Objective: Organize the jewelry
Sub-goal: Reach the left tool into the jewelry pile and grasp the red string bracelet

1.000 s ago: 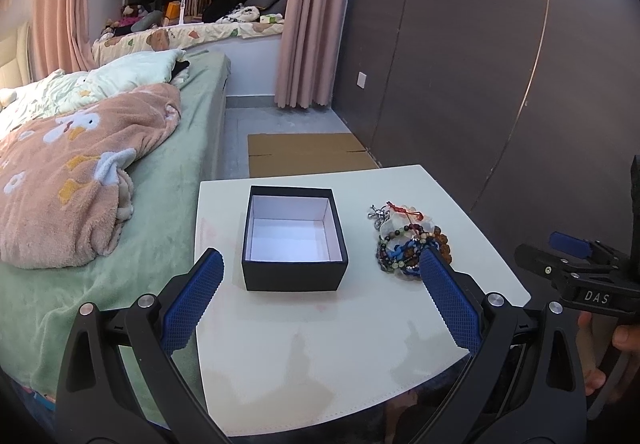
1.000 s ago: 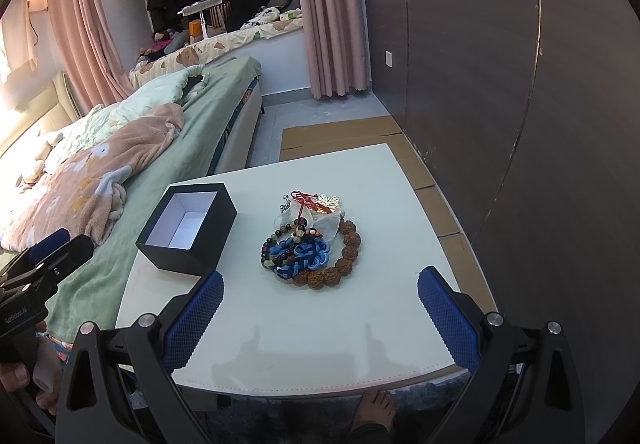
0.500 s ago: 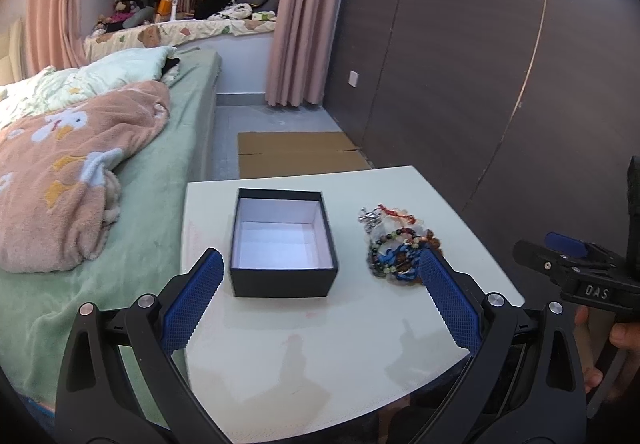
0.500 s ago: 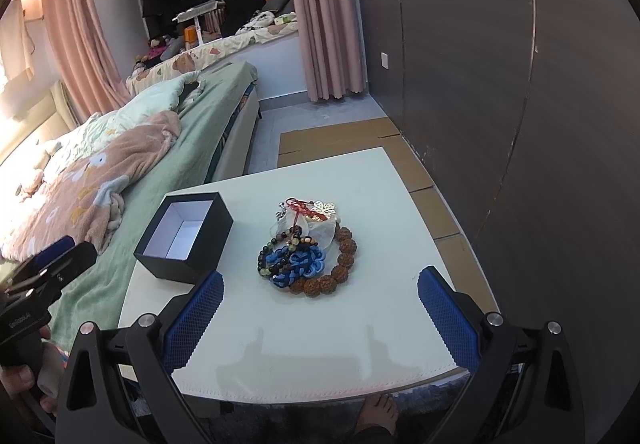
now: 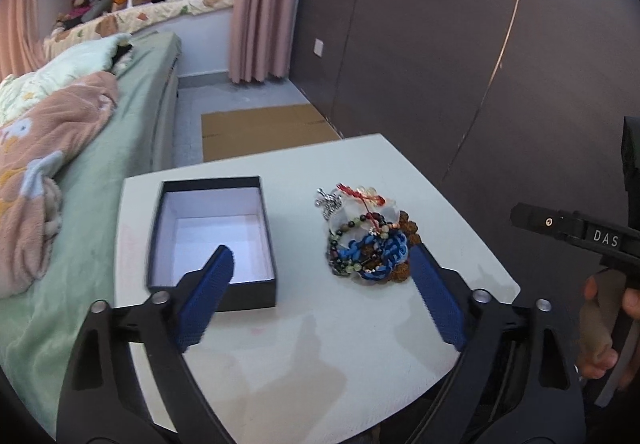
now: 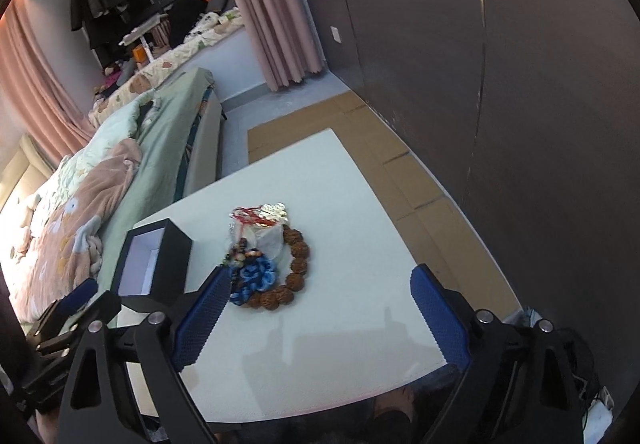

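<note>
A pile of jewelry (image 5: 366, 240) lies on the white table (image 5: 320, 344): blue braided cord, bead bracelets, a brown bead ring, a red string and silver charms. It also shows in the right wrist view (image 6: 268, 264). An open black box (image 5: 212, 240) with a white, empty inside stands to its left, and shows in the right wrist view (image 6: 154, 264). My left gripper (image 5: 320, 296) is open above the table's near part, between the box and the pile. My right gripper (image 6: 320, 308) is open over the table's near edge, with the pile just ahead of its left finger.
A bed with a green sheet and a pink blanket (image 5: 44, 168) runs along the table's left side. A dark panelled wall (image 5: 460, 44) stands to the right. Flat cardboard (image 5: 264, 128) lies on the floor beyond the table. Pink curtains (image 5: 264, 0) hang at the back.
Both grippers have moved forward and lower toward the table. The left one now reaches over the box's near edge. The right view has tilted. Nothing was picked up.
</note>
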Tool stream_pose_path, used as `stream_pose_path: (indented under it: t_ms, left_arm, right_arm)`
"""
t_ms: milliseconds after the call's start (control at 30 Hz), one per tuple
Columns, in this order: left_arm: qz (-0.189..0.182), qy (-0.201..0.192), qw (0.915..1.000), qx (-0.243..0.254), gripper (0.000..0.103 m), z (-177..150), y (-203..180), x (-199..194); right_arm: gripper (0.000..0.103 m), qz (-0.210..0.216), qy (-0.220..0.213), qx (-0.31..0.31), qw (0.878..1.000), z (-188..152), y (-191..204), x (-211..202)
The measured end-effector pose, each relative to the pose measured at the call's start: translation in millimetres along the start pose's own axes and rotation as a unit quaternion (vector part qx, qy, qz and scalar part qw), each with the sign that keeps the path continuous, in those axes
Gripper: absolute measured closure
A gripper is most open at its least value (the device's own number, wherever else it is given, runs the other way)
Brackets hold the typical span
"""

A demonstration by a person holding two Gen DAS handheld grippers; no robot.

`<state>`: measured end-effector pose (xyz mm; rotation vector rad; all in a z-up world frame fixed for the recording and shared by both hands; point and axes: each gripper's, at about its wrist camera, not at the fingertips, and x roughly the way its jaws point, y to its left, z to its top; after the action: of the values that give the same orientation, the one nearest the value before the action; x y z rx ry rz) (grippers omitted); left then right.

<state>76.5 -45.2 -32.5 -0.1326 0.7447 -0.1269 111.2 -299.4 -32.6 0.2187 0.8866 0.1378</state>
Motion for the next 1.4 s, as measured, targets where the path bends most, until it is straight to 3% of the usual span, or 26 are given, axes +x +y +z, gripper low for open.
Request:
stream_pose_path:
  t_ms: [433,667,867,1033,1300,1400]
  left_arm:
    - [-0.042,0.073,0.9962,0.02,0.04,31.1,-26.3,56.0]
    - [-0.076,0.126,0.989,-0.012,0.059,49.2,-25.0,93.7]
    - [-0.097,0.154,0.9826,-0.037,0.069,48.5,-21.7,123.7]
    - [-0.124,0.172,0.9745,-0.075,0.076,46.4,-15.3,145.3]
    - [-0.114,0.171,0.9748,-0.087,0.076,52.0,-16.9,163.0]
    - [-0.109,0.173,0.9746,-0.091,0.091,51.2,-16.3,165.9]
  right_arm:
    - [0.035,0.02,0.039,0.053,0.998,18.7,-36.7,30.0]
    - [0.04,0.04,0.045,0.094,0.994,28.3,-50.2,39.8]
    - [0.041,0.041,0.053,0.101,0.993,29.5,-48.9,49.2]
    - [0.042,0.038,0.053,0.108,0.992,30.5,-47.7,53.5]
    - [0.044,0.034,0.061,0.116,0.991,29.9,-43.9,66.5]
    - [0.047,0.038,0.068,0.116,0.99,29.7,-40.6,73.2]
